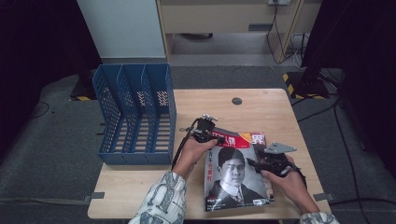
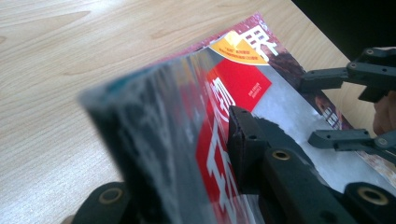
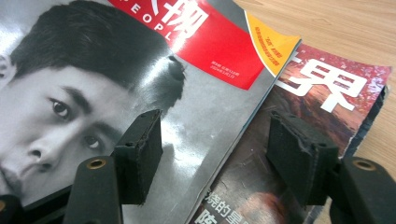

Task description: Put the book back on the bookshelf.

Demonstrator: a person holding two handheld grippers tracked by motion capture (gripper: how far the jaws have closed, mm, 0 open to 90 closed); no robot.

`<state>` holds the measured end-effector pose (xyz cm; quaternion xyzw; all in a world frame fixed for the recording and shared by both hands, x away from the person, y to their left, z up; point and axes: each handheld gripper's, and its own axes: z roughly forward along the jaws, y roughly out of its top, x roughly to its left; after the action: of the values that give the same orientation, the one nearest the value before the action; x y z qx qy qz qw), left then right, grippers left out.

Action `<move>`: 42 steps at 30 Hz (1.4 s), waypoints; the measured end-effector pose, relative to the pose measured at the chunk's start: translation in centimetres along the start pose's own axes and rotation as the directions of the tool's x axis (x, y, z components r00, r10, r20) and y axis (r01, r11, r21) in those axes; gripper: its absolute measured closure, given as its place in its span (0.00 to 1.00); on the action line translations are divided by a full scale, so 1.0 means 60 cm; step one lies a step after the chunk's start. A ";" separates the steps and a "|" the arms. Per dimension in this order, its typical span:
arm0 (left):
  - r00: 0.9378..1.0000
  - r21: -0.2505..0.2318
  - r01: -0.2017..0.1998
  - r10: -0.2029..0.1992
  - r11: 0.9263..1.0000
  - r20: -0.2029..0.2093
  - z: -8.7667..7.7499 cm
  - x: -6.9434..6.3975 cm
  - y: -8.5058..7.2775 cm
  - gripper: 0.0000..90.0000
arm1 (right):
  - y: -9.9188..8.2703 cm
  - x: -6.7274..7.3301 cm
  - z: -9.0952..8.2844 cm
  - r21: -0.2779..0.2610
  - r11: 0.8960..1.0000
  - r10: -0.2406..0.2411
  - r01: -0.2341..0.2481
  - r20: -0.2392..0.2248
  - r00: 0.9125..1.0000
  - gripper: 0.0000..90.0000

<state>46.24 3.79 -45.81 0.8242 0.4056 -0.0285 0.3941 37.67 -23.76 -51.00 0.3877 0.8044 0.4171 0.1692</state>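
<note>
Left gripper (image 1: 211,134) of mine pinches the top magazine (image 1: 233,175) by its upper left corner, lifted off the table (image 1: 140,182); right gripper (image 1: 261,164) hovers spread over both covers. Gripped so near the edge, the glossy cover could slip free or tear. Two magazines, the lower magazine (image 3: 327,88) beneath, one blue file rack (image 1: 135,114).
</note>
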 end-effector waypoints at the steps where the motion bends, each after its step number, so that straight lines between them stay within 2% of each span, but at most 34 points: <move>1: 1.000 0.008 -0.005 0.005 1.000 0.008 0.000 0.000 0.002 0.88 | 0.000 0.001 0.001 -0.001 1.000 -0.009 0.009 -0.003 1.000 0.43; 5: 1.000 0.018 -0.015 0.015 1.000 0.011 -0.001 -0.004 0.007 0.87 | 0.001 0.007 0.003 -0.007 1.000 -0.024 0.024 -0.014 1.000 0.49; 11: 0.999 0.016 -0.031 0.031 0.999 0.030 0.000 -0.010 0.010 0.84 | 0.001 0.009 0.003 -0.010 0.999 -0.044 0.044 -0.013 0.999 0.50; 13: 0.998 0.026 -0.056 0.056 0.998 0.023 0.003 -0.010 0.008 0.83 | 0.001 0.009 0.004 -0.011 0.999 -0.047 0.047 -0.013 0.999 0.50; 14: 0.998 0.026 -0.056 0.056 0.998 0.023 0.003 -0.010 0.008 0.84 | 0.001 0.009 0.004 -0.011 0.999 -0.047 0.047 -0.013 0.999 0.50; 15: 0.999 0.012 -0.028 0.027 1.000 0.023 0.002 -0.008 0.007 0.86 | 0.001 0.010 0.004 -0.012 0.999 -0.051 0.051 -0.010 0.999 0.50; 18: 1.000 0.001 -0.006 0.006 1.000 0.023 0.001 -0.005 0.004 0.90 | 0.000 0.009 0.003 -0.015 0.999 -0.043 0.043 -0.012 0.999 0.50; 19: 1.000 -0.003 -0.013 0.013 1.000 0.022 0.001 -0.004 0.001 0.90 | 0.000 0.007 0.002 -0.014 0.999 -0.038 0.038 -0.019 0.999 0.44; 20: 1.000 -0.003 -0.013 0.013 1.000 0.022 0.001 -0.004 0.001 0.90 | 0.000 0.007 0.002 -0.014 0.999 -0.038 0.038 -0.019 0.999 0.44; 22: 0.999 -0.007 -0.010 0.010 1.000 0.042 -0.002 0.000 -0.001 0.90 | 0.000 0.001 -0.004 -0.003 1.000 -0.031 0.031 -0.028 0.999 0.34; 23: 0.999 -0.003 -0.009 0.009 1.000 0.052 -0.005 0.001 -0.001 0.90 | 0.000 -0.012 -0.017 -0.036 0.999 0.012 -0.013 -0.014 1.000 0.30; 24: 0.999 -0.003 -0.009 0.009 1.000 0.052 -0.005 0.001 -0.001 0.90 | 0.000 -0.012 -0.017 -0.036 0.999 0.012 -0.013 -0.014 1.000 0.30; 25: 0.998 -0.003 -0.010 0.010 1.000 0.054 -0.009 0.000 -0.001 0.91 | -0.001 -0.028 -0.031 -0.088 0.994 0.068 -0.066 0.018 0.998 0.26; 26: 0.998 -0.003 -0.010 0.010 1.000 0.054 -0.009 0.000 -0.001 0.91 | -0.003 -0.036 -0.037 -0.100 0.991 0.092 -0.087 0.040 0.995 0.24; 29: 0.998 -0.008 -0.015 0.016 1.000 0.059 -0.015 -0.003 -0.001 0.91 | -0.010 -0.054 -0.046 -0.098 0.986 0.144 -0.132 0.127 0.981 0.22; 31: 0.998 -0.014 -0.014 0.015 1.000 0.065 -0.018 -0.004 0.000 0.91 | -0.016 -0.063 -0.046 -0.080 0.986 0.159 -0.148 0.167 0.973 0.22; 32: 0.998 -0.014 -0.014 0.015 1.000 0.065 -0.018 -0.004 0.000 0.92 | -0.016 -0.063 -0.046 -0.080 0.986 0.159 -0.148 0.167 0.973 0.22; 33: 0.998 -0.021 -0.015 0.017 1.000 0.069 -0.021 -0.006 0.000 0.92 | -0.021 -0.072 -0.046 -0.062 0.984 0.177 -0.168 0.210 0.962 0.24; 34: 0.998 -0.021 -0.015 0.017 1.000 0.069 -0.021 -0.006 0.000 0.92 | -0.021 -0.072 -0.046 -0.062 0.984 0.177 -0.168 0.210 0.962 0.24; 35: 0.997 -0.024 -0.017 0.018 1.000 0.072 -0.024 -0.007 0.001 0.92 | -0.026 -0.080 -0.047 -0.061 0.981 0.196 -0.187 0.225 0.954 0.27; 36: 0.997 -0.024 -0.017 0.018 1.000 0.072 -0.024 -0.007 0.001 0.92 | -0.026 -0.080 -0.047 -0.061 0.981 0.196 -0.187 0.225 0.954 0.27; 37: 0.997 -0.027 -0.017 0.019 0.999 0.074 -0.027 -0.008 0.000 0.92 | -0.031 -0.087 -0.048 -0.050 0.980 0.198 -0.191 0.251 0.947 0.30; 38: 0.997 -0.027 -0.017 0.019 0.999 0.074 -0.027 -0.008 0.000 0.92 | -0.031 -0.087 -0.048 -0.050 0.980 0.198 -0.191 0.251 0.947 0.30; 39: 0.997 -0.033 -0.021 0.023 0.999 0.080 -0.031 -0.009 0.001 0.92 | -0.038 -0.092 -0.047 -0.027 0.979 0.203 -0.204 0.277 0.939 0.33; 42: 0.995 -0.058 -0.024 0.029 0.998 0.092 -0.041 -0.012 0.003 0.93 | -0.050 -0.098 -0.039 0.022 0.974 0.211 -0.227 0.293 0.933 0.34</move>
<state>45.19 4.93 -43.74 0.8158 0.3767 -0.0499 0.4359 38.62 -30.59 -52.36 0.5360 0.7342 0.3498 0.2266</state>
